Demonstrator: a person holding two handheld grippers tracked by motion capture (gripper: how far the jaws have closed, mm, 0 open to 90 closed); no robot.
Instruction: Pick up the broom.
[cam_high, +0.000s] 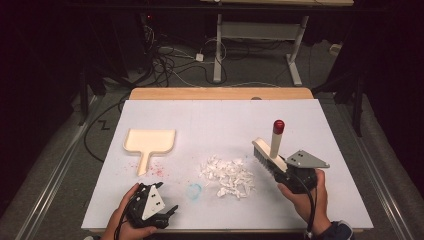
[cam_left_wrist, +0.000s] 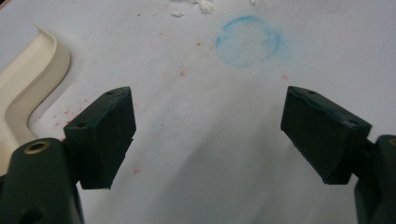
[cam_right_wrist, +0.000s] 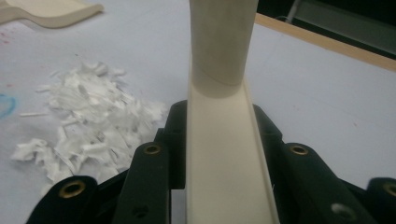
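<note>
Fingers (cam_right_wrist: 154, 172) of the right gripper (cam_high: 280, 172) are clamping on the cream handle of the brush (cam_high: 267, 152), one pad on each side of it, as the right gripper view is showing. Brush is sitting toward the right edge of the counter (cam_high: 220, 120), bristle head pointing toward the far side, red-capped upright grip (cam_high: 278, 126) sticking up from its back. Right hand (cam_high: 305, 197) is wrapping the gripper body near the front right corner.

Left gripper (cam_high: 172, 210) is resting at the front edge, left of centre, fingers (cam_left_wrist: 105, 135) standing wide apart with bare counter between them. Left hand (cam_high: 125, 220) is holding it low.

Heap of white paper scraps (cam_high: 227, 177) is lying near the middle of the front half, just left of the brush head, not touching it. Cream dustpan (cam_high: 149, 142) is lying flat toward the left edge, handle pointing to the front. Blue ring mark (cam_high: 194, 190) is showing between left gripper and scraps; red specks (cam_high: 159, 170) are scattering beside the dustpan handle.
</note>
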